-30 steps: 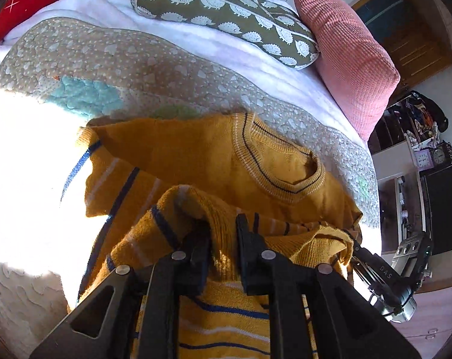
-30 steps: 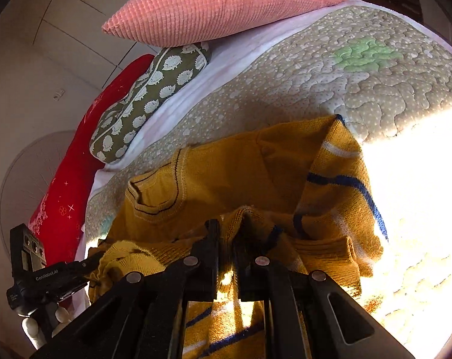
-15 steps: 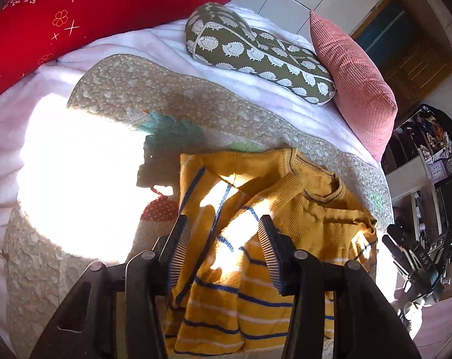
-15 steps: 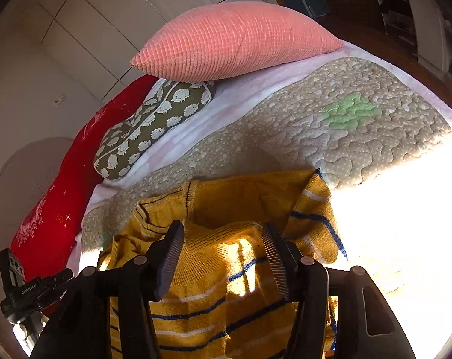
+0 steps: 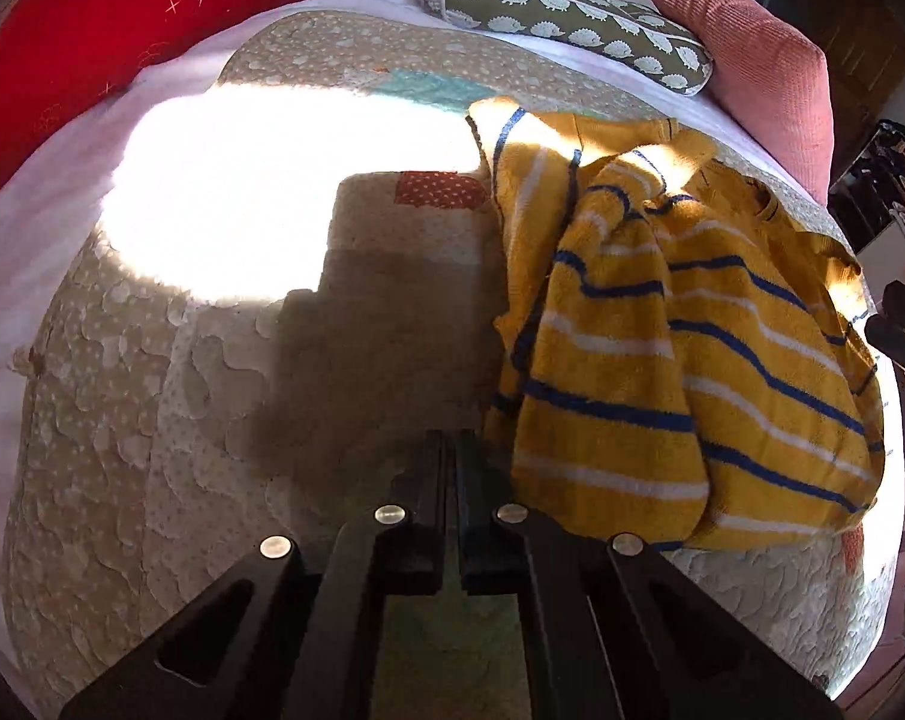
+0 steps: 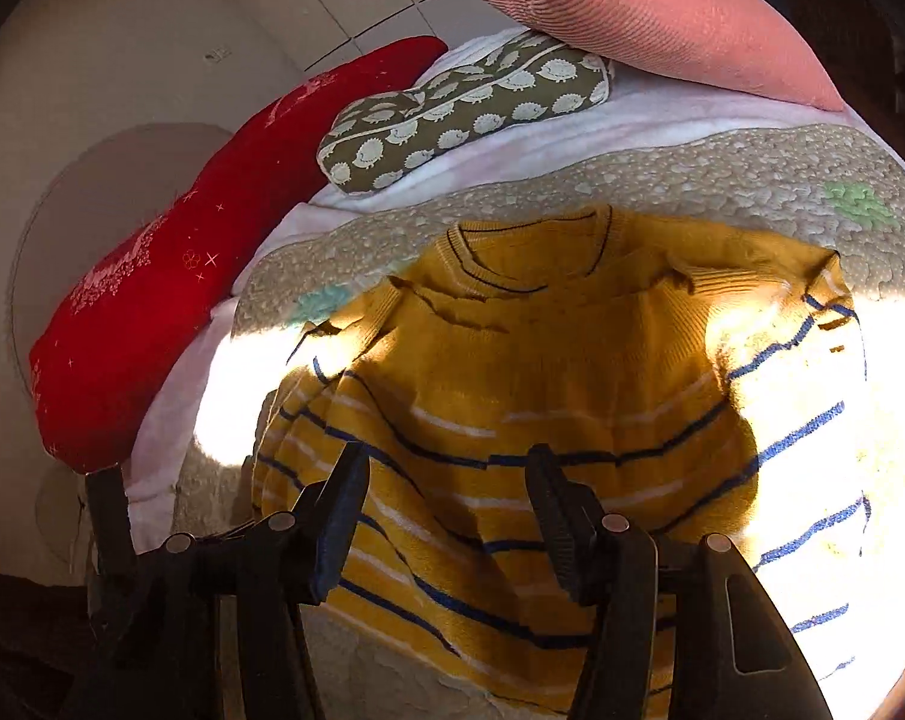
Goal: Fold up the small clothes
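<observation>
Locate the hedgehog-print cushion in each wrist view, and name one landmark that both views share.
Left wrist view: hedgehog-print cushion lies at the top, right of centre, beyond the yellow striped sweater.
Right wrist view: the cushion sits upper centre, left of the middle, behind the sweater.
Shared landmark: the pink ribbed pillow, at the cushion's right end in both views.

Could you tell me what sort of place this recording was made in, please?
Most likely a bedroom at home: a quilted bedspread covers a bed, pillows such as the pink pillow lie at its head, and a yellow striped sweater lies on it.
</observation>
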### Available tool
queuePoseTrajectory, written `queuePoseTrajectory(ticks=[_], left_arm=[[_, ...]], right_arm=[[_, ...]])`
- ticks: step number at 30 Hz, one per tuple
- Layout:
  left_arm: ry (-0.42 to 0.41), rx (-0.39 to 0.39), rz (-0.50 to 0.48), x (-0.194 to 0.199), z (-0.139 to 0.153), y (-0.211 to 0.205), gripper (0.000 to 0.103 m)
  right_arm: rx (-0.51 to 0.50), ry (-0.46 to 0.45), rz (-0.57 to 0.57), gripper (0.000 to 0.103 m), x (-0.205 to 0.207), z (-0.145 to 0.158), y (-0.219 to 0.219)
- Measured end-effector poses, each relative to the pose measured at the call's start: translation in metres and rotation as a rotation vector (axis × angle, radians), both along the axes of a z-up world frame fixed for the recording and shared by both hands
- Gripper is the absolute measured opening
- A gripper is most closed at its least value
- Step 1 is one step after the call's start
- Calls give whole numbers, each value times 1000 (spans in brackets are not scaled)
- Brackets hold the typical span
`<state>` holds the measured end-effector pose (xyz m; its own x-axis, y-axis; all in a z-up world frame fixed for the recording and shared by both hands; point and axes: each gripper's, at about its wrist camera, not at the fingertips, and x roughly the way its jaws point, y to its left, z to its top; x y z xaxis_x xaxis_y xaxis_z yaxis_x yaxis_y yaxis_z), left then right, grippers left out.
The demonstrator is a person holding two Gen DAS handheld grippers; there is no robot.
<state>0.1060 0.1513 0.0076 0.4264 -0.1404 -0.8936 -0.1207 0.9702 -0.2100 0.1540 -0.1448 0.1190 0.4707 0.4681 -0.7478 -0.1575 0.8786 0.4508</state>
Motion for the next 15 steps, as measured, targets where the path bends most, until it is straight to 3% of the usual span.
queuePoseTrajectory(ticks=[4, 7, 10, 12, 15], left_arm=[[-129, -200, 18, -18, -13, 31, 3], [-157, -345, 44, -21, -24, 50, 3], [-173, -484, 67, -23, -38, 64, 3], [-181, -517, 70, -23, -41, 65, 3], [-194, -502, 64, -25, -39, 60, 3]], right_arm=[[-44, -6, 90, 52, 31, -1, 63], [-122, 54, 115, 34, 63, -19, 109], [-180, 110, 129, 32, 90, -39, 145], [-177, 107, 149, 32, 102, -43, 168], [-140, 128, 193, 34, 112, -50, 201]])
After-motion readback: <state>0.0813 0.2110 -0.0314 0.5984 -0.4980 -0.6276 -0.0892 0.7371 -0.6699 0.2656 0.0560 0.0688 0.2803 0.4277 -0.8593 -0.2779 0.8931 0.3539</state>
